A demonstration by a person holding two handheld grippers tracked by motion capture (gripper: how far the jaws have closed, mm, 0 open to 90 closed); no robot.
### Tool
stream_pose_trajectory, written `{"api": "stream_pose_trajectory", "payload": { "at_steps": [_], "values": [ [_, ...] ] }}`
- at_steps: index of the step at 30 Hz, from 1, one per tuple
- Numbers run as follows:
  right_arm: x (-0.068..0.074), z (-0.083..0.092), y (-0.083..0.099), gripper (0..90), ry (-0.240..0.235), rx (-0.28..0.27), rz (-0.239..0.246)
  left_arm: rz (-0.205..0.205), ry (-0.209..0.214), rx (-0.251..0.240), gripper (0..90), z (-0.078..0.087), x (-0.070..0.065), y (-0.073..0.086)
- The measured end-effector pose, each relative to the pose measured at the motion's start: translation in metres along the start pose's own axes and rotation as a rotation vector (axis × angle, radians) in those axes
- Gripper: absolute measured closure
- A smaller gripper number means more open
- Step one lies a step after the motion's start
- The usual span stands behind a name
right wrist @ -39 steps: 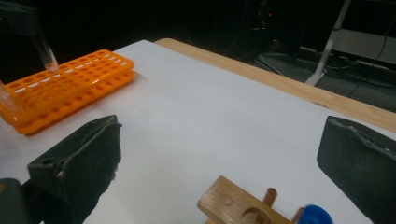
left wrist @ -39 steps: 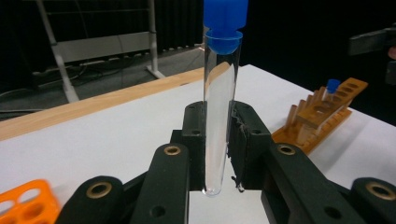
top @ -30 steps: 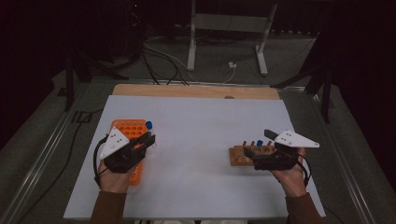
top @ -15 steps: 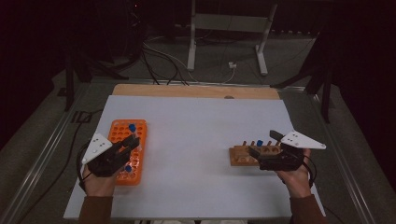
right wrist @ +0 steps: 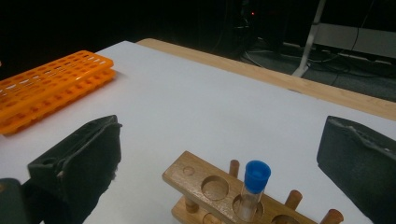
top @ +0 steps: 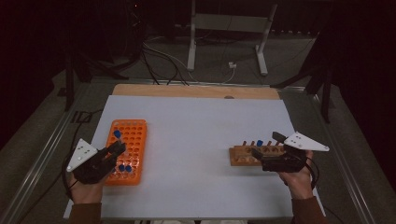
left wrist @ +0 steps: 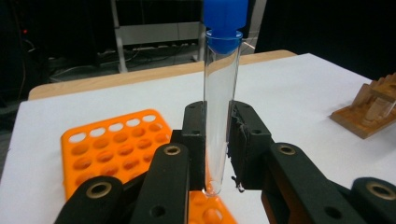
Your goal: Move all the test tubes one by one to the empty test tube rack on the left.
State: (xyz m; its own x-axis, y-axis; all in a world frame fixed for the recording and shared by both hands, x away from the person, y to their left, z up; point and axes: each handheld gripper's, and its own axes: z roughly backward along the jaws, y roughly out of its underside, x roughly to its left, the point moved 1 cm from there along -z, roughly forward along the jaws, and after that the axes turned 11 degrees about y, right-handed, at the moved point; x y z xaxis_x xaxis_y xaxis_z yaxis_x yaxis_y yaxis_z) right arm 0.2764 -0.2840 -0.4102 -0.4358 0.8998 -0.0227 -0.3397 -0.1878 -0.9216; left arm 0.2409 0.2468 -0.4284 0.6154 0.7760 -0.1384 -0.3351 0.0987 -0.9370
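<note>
My left gripper [left wrist: 218,140] is shut on a clear test tube with a blue cap [left wrist: 219,102], held upright. Its rounded bottom hangs just above the orange tube rack [left wrist: 112,144]. From above, the left gripper [top: 116,148] sits at the rack's [top: 135,133] near left side, the held tube's cap [top: 117,134] sticking up. Two more blue caps [top: 124,167] stand in the rack's near end. My right gripper [right wrist: 224,140] is open, its jaws wide on either side of the wooden rack [right wrist: 196,179], which holds one blue-capped tube [right wrist: 254,186]. The high view shows the right gripper [top: 267,145] at the wooden rack [top: 243,156].
A white mat [top: 196,135] covers the table, with a bare wooden strip [top: 196,91] along the far edge. Open mat lies between the two racks. Beyond the table, a metal stand [top: 224,42] and cables [top: 159,56] sit on the dark floor.
My left gripper has drifted left and toward the person with the tube still in it, lower over the orange rack's near end. The right gripper has stayed by the wooden rack.
</note>
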Motion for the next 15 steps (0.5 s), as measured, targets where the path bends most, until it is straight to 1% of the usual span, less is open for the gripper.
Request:
{"api": "stream_pose_trajectory", "payload": {
  "at_steps": [13,15],
  "values": [
    [-0.001,0.001,0.001,0.0,0.006,-0.006,-0.005,0.039,-0.039,0.012,78.4,0.017,0.012,0.021],
    [-0.001,0.001,0.001,0.0,0.004,-0.006,-0.005,0.039,-0.040,0.014,78.4,0.020,0.014,0.023]
  ]
}}
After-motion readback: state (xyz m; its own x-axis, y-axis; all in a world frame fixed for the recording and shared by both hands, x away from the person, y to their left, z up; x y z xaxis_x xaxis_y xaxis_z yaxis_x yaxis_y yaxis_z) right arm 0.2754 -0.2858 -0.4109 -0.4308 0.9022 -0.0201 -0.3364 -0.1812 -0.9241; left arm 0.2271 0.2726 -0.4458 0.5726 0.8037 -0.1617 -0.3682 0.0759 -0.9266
